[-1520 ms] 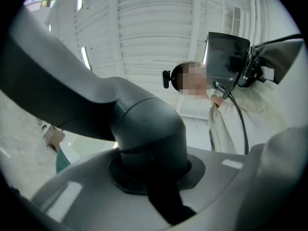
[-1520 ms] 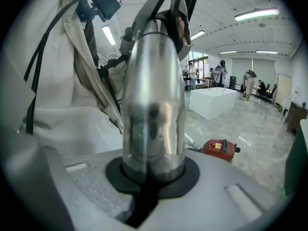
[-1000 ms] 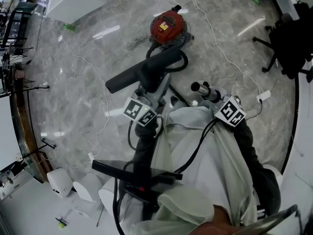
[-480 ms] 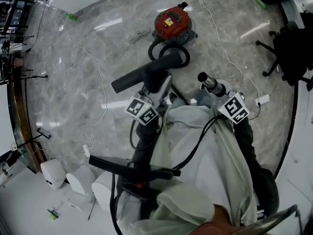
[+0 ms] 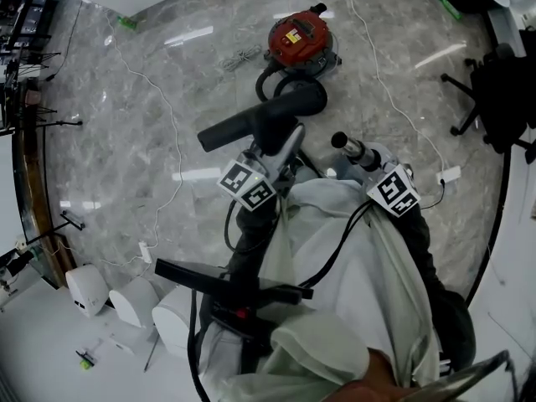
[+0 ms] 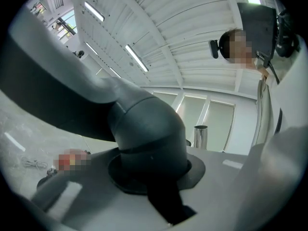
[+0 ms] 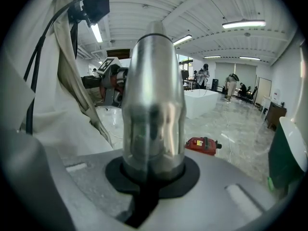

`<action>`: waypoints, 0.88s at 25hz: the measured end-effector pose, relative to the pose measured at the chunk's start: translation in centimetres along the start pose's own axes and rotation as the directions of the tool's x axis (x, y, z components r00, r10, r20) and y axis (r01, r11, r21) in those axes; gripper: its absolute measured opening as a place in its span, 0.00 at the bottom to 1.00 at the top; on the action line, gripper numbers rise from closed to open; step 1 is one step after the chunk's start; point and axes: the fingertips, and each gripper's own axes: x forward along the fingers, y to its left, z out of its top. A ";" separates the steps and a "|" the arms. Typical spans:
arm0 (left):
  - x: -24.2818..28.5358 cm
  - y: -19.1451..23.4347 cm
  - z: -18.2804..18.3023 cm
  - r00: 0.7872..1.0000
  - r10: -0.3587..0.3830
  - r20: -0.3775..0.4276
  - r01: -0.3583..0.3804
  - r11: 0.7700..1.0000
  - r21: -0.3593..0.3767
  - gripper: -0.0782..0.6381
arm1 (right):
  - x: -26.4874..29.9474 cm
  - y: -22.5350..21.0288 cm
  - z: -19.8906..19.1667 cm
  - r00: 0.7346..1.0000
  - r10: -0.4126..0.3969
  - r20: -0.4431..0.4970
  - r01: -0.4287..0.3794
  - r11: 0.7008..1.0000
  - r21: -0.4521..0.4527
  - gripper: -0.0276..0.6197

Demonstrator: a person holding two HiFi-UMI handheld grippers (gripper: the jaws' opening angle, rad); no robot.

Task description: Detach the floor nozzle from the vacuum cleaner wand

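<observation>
**A:** What does the person have nearest the body?

**B:** The left gripper point(image 5: 275, 145) is clenched on the rounded neck of the dark grey plastic floor nozzle point(image 5: 251, 122). The nozzle's long bar lies level above the floor. The right gripper point(image 5: 368, 157) grasps the shiny silver metal wand tube point(image 5: 343, 143), jaws tight around it.

**A:** Are nozzle and tube joined?

**B:** No. They sit near each other but apart, and the tube's free end shows a dark open mouth.

**A:** And farther out?

**B:** A black ribbed hose point(image 5: 280, 78) loops on the grey marble floor point(image 5: 126, 141), and beyond it is the round red canister vacuum point(image 5: 300, 38). Its casing is closed, so whatever it holds cannot be seen.

**A:** What is hard to read?

**B:** The person's pale loose garment point(image 5: 368, 283) covers both arms. In the left gripper view one end of the nozzle runs out of frame. A black office chair point(image 5: 494, 90) is cut by the right edge. Where the hose ends, behind the nozzle, cannot be made out.
</observation>
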 end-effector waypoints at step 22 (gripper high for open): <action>0.1 0.4 0.7 1.000 0.008 0.010 -0.008 0.999 -0.033 0.22 | 1.3 0.5 0.8 0.999 0.037 -0.036 -0.039 0.997 -0.062 0.11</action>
